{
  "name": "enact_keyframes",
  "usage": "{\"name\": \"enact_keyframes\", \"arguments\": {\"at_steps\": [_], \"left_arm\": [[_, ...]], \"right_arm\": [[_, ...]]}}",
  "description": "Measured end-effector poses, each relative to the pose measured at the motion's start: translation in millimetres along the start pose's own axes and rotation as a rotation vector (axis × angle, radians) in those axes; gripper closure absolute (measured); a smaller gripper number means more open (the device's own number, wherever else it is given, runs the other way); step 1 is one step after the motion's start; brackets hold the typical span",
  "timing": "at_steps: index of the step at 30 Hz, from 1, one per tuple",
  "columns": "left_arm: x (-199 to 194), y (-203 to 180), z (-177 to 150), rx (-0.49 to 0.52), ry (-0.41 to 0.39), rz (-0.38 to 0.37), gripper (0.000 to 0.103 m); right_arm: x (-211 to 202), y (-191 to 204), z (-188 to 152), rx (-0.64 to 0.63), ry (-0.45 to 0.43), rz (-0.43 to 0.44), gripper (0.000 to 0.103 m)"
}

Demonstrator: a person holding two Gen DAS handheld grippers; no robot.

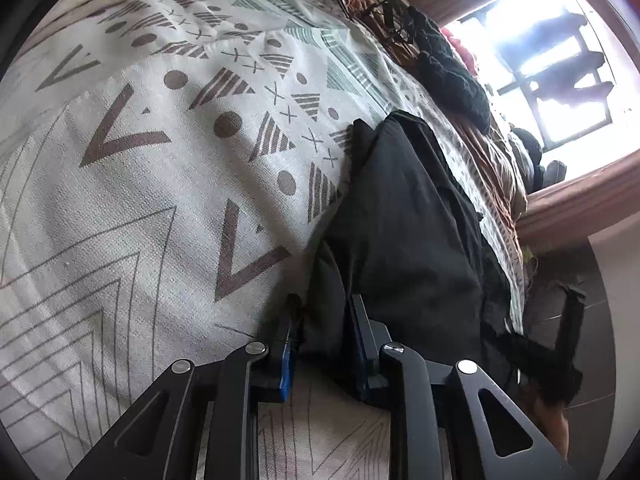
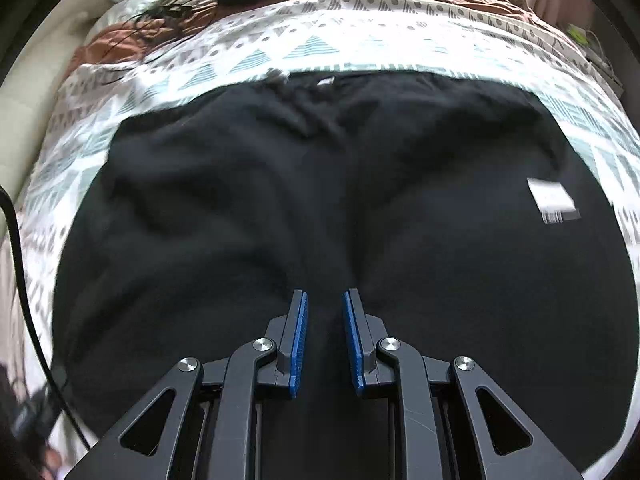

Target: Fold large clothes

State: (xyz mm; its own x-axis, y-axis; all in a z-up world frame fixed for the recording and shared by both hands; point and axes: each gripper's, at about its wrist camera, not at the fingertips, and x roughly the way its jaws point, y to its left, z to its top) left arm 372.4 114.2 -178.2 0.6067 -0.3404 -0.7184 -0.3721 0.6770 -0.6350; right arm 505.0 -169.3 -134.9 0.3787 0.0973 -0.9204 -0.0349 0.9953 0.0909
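A large black garment lies spread on a patterned bedspread. A white label shows on its right side. In the left wrist view the same garment runs away from me as a folded edge. My left gripper is shut on a bunch of this black cloth, which fills the gap between the blue pads. My right gripper hovers just over the garment's near part, its jaws a narrow gap apart, with nothing between them.
The bedspread with grey triangles and dots covers the bed. A dark knitted item and thin black cables lie by the far edge near a bright window. A black cable hangs at the left.
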Motion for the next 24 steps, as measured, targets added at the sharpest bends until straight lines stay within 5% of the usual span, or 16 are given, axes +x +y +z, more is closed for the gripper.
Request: {"name": "enact_keyframes", "arguments": {"at_steps": [13, 24], "left_arm": [[-38.2, -50.7, 10.4, 0.053, 0.003, -0.059, 0.092], [-74.3, -161.3, 6.9, 0.236, -0.018, -0.171, 0.093]], "right_arm": [[-32.1, -13.1, -97.2, 0.034, -0.011, 0.111, 0.083], [-39.7, -40.9, -121.3, 0.166, -0.039, 0.287, 0.088]]}}
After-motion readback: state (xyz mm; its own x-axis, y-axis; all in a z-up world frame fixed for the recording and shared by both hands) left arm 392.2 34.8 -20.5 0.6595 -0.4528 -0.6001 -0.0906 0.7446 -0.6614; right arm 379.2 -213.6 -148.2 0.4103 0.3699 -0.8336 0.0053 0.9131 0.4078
